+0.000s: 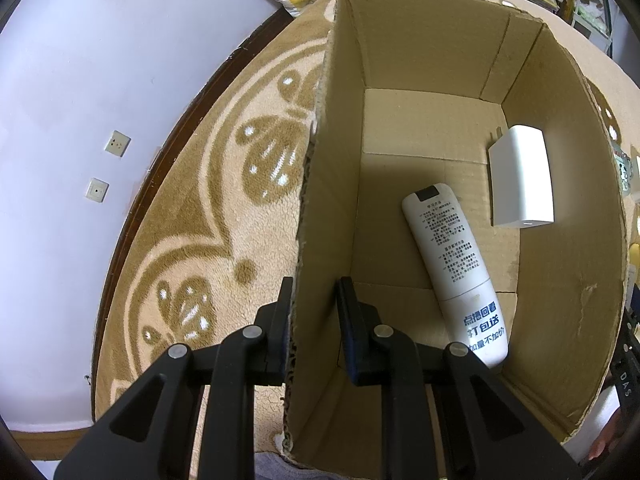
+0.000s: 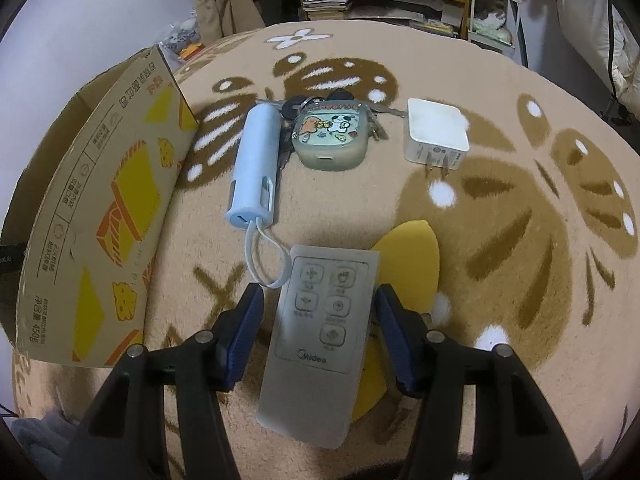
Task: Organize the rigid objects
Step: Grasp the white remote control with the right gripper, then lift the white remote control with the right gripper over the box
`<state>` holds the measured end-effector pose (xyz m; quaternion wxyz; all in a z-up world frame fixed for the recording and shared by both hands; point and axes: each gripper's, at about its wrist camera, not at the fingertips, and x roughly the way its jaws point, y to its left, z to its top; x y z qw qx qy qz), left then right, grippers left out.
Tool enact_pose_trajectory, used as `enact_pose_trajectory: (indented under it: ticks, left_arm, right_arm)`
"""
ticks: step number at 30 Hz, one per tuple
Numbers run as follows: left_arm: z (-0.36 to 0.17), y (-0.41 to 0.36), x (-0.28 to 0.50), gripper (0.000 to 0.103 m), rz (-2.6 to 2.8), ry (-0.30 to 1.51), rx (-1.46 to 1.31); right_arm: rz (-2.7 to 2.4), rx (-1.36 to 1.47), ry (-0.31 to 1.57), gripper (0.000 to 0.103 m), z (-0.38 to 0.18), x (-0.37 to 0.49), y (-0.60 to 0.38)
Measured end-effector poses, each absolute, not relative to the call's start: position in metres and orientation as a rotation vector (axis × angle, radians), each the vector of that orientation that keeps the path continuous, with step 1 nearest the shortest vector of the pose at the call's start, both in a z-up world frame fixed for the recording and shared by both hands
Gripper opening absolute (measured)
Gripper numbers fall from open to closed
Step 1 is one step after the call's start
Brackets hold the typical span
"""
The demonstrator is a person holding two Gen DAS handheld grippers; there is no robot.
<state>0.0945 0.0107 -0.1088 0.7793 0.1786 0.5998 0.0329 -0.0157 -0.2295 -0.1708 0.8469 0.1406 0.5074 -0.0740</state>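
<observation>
- While the left gripper (image 1: 314, 304) straddles the near left wall of the cardboard box (image 1: 560, 240), 1 finger outside and 1 inside, its pads look clamped on that wall or close to it; a small gap shows on the inner side, so a firm pinch cannot be confirmed.
- The right gripper (image 2: 316, 320) is spread wide, its jaws standing on either side of the grey fan remote (image 2: 320, 336) without touching it.
- The step in hand appears to be picking up this remote to move it into the box.
- To do it well, the person should lower the fingers until the pads flank the remote's long edges near its middle, then close evenly so the slim body does not twist or slide on the soft blanket (image 2: 500, 240).
- The remote lies between the jaws, lengthwise along them, its lower end nearest the camera, partly covering a yellow flat piece (image 2: 408, 256).
- Further toward the blanket's far edge lie a blue power bank (image 2: 256, 160), a cartoon case with keys (image 2: 330, 140) and a white charger (image 2: 436, 132).
- The box sits at the blanket's left edge and already holds 2 items: a white remote (image 1: 452, 264) and a white adapter (image 1: 520, 180) against the right wall.
- The left gripper should keep the box steady for the drop.
</observation>
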Motion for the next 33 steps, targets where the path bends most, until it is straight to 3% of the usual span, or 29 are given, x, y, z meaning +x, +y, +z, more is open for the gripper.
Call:
enact_pose_trajectory:
  ticks: [6, 7, 15, 33]
  left_arm:
    - [-0.107, 0.010, 0.093, 0.019, 0.074, 1.293, 0.395]
    - [-0.107, 0.010, 0.093, 0.020, 0.073, 1.293, 0.395]
    - [-0.106, 0.010, 0.094, 0.020, 0.073, 1.295, 0.390]
    - [-0.106, 0.009, 0.095, 0.020, 0.078, 1.294, 0.389]
  right_arm:
    - [-0.175, 0.222, 1.072, 0.061, -0.172, -0.013, -0.218]
    - [-0.178, 0.211, 1.070, 0.053, -0.172, -0.013, -0.217]
    - [-0.188, 0.240, 1.011, 0.053, -0.161, -0.017, -0.221]
    - [-0.151, 0.201, 0.747, 0.051, -0.075, -0.008, -0.206]
